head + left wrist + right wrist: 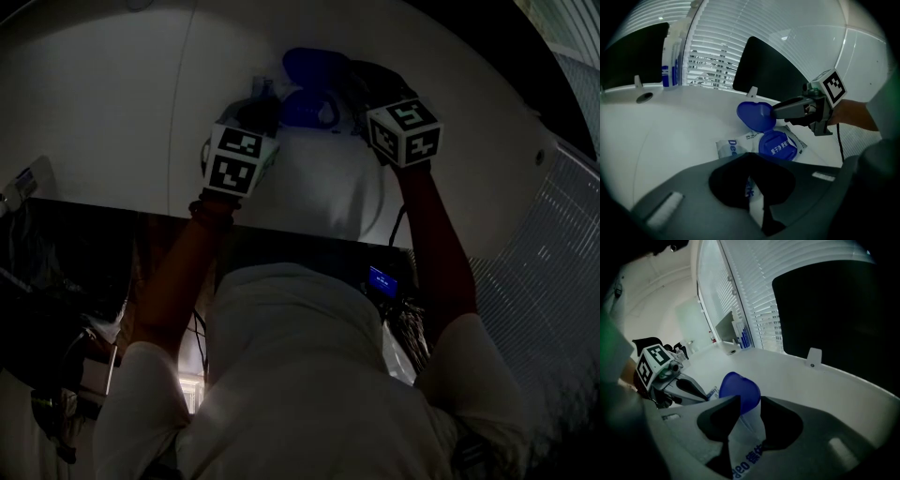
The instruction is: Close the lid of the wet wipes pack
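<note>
Lid (pixel 739 389) upright over wet wipes pack (pixel 736 146), just ahead of right gripper (pixel 750 400), jaws spread, nothing held. Pack flat on desk (pixel 670 136), near edge seemingly pinched in left gripper (pixel 752 173). Right nearer lid.

Lower middle of the left gripper view: the white wet wipes pack (pixel 736 146) carries blue letters beginning "Dee", the rest hidden. Just right of them, its blue lid base (pixel 777 146) bears white Chinese characters, possibly "要干净 更健康", though they are too small to be sure. At the right gripper view's bottom edge, the pack's blue print appears upside down and unclear.
</note>
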Action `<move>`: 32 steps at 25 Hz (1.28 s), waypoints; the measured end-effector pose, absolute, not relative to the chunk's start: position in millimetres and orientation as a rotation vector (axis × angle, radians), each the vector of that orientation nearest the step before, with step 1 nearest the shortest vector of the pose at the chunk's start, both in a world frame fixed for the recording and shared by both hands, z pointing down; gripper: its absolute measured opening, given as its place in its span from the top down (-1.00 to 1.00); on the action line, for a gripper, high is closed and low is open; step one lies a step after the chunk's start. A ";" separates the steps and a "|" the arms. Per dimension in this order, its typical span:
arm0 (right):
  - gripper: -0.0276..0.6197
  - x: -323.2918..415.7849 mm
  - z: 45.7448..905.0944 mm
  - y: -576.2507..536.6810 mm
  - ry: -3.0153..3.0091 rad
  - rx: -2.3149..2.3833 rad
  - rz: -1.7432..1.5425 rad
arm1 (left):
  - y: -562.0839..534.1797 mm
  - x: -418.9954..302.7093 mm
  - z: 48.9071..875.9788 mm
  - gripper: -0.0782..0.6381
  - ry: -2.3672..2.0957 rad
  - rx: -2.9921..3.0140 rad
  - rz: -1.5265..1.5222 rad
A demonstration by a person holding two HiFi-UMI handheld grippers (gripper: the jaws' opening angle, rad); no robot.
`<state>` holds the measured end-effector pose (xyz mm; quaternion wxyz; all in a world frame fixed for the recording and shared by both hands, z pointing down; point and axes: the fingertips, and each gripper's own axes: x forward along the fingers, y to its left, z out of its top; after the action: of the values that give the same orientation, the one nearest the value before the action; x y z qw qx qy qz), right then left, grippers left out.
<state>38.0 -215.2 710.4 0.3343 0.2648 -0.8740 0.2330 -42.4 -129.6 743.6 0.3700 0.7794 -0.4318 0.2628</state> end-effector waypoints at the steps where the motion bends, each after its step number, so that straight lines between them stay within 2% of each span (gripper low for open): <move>1: 0.49 37.6 707.7 -213.1 -2.293 0.675 0.607 | -129.6 -42.4 744.3 0.78 -1.105 2.000 0.676; 10: 0.49 39.1 668.6 -163.9 -2.400 0.369 0.477 | -128.8 -42.4 748.6 0.78 -1.106 1.984 0.674; 19: 0.44 35.7 669.1 -103.6 -2.359 0.040 0.529 | -127.9 -45.3 753.0 0.78 -1.105 1.973 0.663; 21: 0.58 32.3 670.8 -102.7 -2.353 0.046 0.544 | -127.6 -45.3 753.3 0.78 -1.102 1.970 0.654; 24: 0.91 27.7 677.1 -108.6 -2.333 0.100 0.525 | -127.9 -45.4 753.3 0.78 -1.102 1.966 0.640; 32: 0.91 14.2 703.5 -97.9 -2.169 0.079 0.325 | -130.6 -43.6 747.6 0.78 -1.104 1.973 0.613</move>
<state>14.2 -97.9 703.5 0.4562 0.0321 -0.8795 0.1317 -43.6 -130.6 747.6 0.3889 0.7760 -0.4342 0.2410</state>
